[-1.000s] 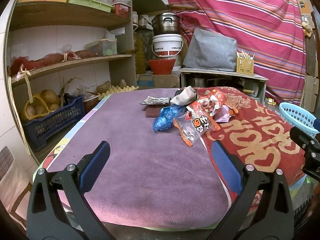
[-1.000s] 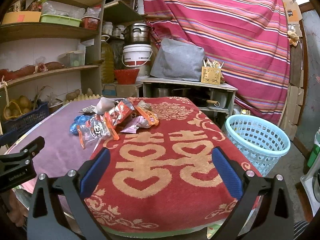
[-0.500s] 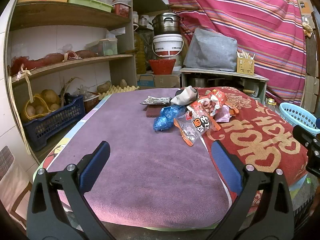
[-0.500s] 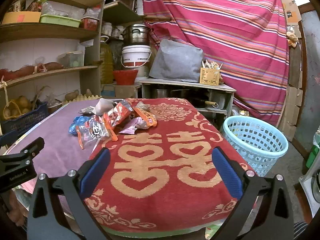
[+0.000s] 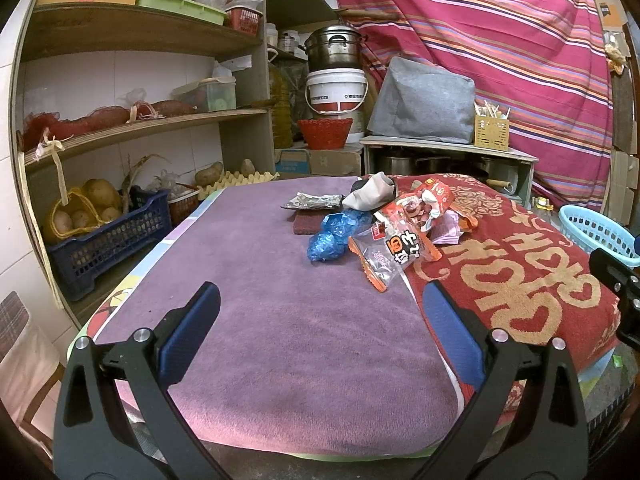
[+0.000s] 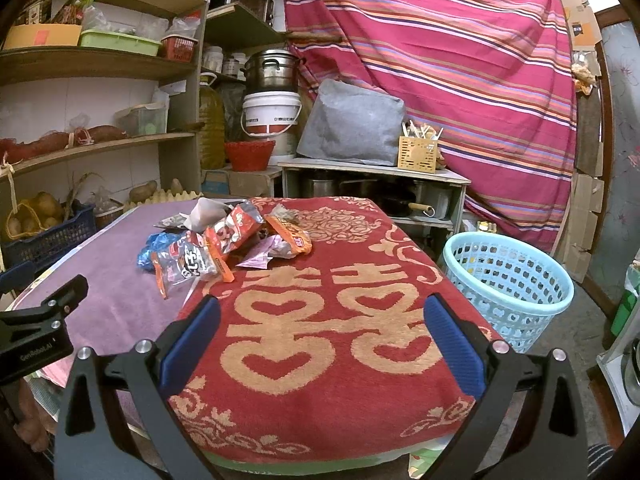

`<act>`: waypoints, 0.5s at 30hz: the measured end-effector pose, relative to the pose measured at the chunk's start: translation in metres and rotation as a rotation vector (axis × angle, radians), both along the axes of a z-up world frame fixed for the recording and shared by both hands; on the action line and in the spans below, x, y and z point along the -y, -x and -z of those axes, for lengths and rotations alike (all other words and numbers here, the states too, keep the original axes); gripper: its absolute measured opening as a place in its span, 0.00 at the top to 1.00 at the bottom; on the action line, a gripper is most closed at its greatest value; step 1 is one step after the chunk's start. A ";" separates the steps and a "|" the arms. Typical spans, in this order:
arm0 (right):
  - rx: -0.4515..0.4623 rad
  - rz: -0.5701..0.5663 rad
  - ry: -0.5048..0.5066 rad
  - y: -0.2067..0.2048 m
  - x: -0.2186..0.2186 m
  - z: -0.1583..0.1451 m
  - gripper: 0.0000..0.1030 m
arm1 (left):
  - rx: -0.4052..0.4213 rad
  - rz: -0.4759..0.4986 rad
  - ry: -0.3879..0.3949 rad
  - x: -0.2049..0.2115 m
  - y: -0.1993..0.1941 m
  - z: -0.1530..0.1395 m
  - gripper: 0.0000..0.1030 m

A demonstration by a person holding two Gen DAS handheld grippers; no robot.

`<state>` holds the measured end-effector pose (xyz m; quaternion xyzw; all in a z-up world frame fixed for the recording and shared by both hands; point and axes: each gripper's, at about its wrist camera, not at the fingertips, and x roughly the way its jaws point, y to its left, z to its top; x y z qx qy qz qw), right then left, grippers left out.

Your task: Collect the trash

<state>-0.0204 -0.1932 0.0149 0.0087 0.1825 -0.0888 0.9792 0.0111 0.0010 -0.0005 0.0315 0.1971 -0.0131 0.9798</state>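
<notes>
- Purple and red towels cover the table (image 5: 256,320); the trash pile (image 5: 384,224) lies on it at centre frame in the left wrist view, straddling the seam between the two cloths.
- Left gripper (image 5: 320,308): blue pads spread wide apart, holding nothing, at the near table edge.
- Right gripper (image 6: 320,320): fingers likewise parted and empty, over the red towel (image 6: 320,320).
- Progress: judged at the outset; no wrapper is lifted, and the blue basket (image 6: 506,280) at right of the right wrist view, on the floor beside the table, appears empty.
- Nearest item: the clear snack packet (image 5: 390,254), lying flat, with its long axis running from lower centre towards upper right and one corner pointing at the left gripper.
- Remaining: every piece, including the crumpled blue bag (image 5: 332,236).
</notes>
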 end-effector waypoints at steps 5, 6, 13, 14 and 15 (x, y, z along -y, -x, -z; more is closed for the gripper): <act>0.000 -0.001 0.000 0.000 0.000 0.000 0.04 | 0.000 0.000 -0.005 0.000 -0.001 0.002 0.05; 0.000 0.000 0.000 0.000 0.000 0.000 0.04 | 0.000 0.000 -0.001 0.000 0.000 -0.001 0.05; 0.000 0.001 0.001 0.000 0.001 0.000 0.04 | -0.002 0.000 -0.001 -0.001 0.000 0.001 0.05; 0.001 0.001 0.001 0.000 0.001 0.000 0.04 | -0.003 0.000 -0.003 -0.002 0.000 0.001 0.05; 0.001 0.001 0.002 0.000 0.001 0.000 0.04 | -0.004 0.000 -0.004 -0.002 -0.001 0.002 0.05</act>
